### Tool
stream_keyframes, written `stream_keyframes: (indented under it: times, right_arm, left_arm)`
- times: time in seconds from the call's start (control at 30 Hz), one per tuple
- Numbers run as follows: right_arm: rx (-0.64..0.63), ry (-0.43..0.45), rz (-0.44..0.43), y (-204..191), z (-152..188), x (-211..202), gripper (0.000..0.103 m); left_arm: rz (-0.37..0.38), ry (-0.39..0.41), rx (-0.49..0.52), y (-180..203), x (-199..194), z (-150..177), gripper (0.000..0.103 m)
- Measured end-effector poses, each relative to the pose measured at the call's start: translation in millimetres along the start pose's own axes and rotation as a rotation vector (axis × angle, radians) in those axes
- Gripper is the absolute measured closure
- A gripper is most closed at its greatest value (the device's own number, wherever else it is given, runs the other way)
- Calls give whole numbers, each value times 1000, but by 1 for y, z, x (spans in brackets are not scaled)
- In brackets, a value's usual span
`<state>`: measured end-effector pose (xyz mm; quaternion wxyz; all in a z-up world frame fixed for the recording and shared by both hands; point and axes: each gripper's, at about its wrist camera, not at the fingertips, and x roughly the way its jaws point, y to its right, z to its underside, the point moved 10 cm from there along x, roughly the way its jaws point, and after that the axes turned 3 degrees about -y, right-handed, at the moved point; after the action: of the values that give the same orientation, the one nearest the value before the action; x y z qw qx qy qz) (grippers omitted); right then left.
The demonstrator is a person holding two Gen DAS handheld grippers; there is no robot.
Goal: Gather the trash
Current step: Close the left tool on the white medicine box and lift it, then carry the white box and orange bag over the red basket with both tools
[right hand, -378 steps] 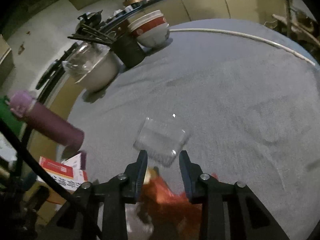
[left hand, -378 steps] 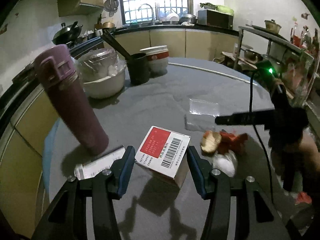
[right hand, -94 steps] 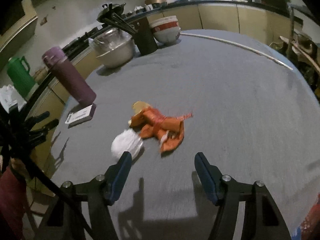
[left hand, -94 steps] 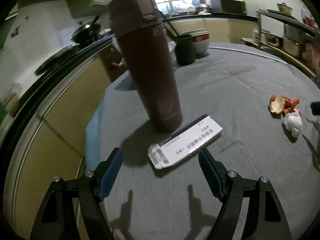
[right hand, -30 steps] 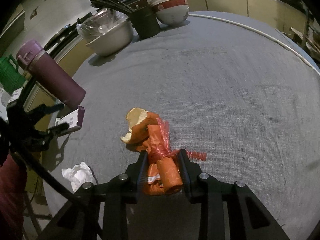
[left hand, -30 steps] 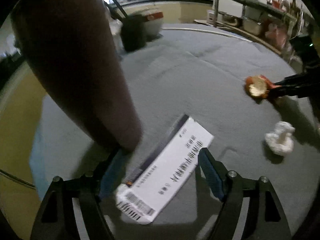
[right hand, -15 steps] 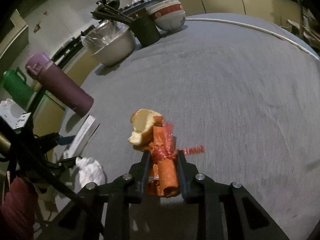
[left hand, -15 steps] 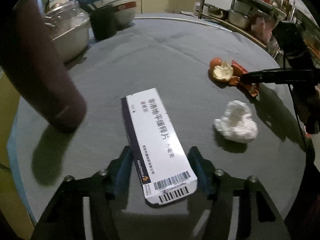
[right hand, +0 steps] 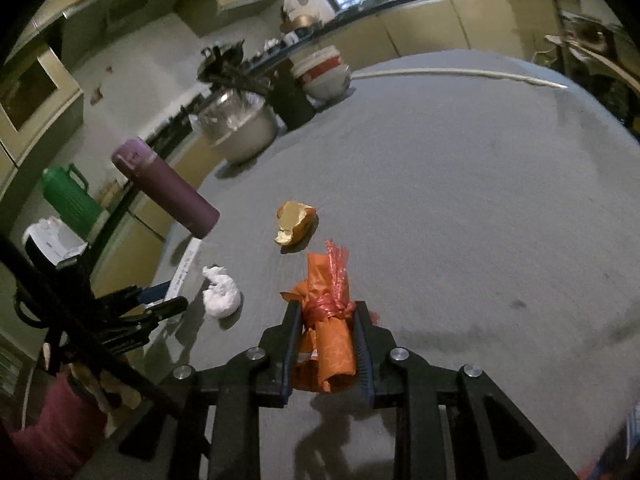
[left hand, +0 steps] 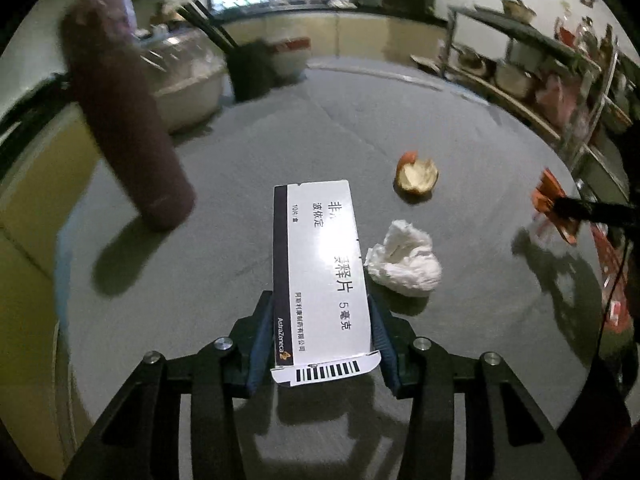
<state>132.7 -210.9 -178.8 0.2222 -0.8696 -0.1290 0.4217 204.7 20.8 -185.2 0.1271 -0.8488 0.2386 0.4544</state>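
Both lifted since before: left gripper (left hand: 320, 332) clamps medicine box (left hand: 320, 268), right gripper (right hand: 326, 344) orange wrapper (right hand: 330, 340).

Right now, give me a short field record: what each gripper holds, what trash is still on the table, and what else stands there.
left gripper: jaws have just been closing, clamped on white medicine box, lifted
right gripper: shut on orange plastic wrapper, lifted
trash left on table: crumpled white tissue; orange peel
other items: purple flask; covered metal bowl; dark utensil holder; stacked bowls
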Motion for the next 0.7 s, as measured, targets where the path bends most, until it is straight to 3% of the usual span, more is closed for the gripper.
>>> stream_keyframes:
  times: [0.17,0.37,0.7]
  right_arm:
    - [22,61,-37,-4,13,-36,76]
    - [27,113,-66,-17,22,-64,76]
    - [35,175,-92,-20,37,-109,76]
  left_arm:
    - [-99,94,-30,27,-44,-5,55]
    - [-203,147,8,79,-78,-10,55]
    - [-252,156,66,147,-91,-10,55]
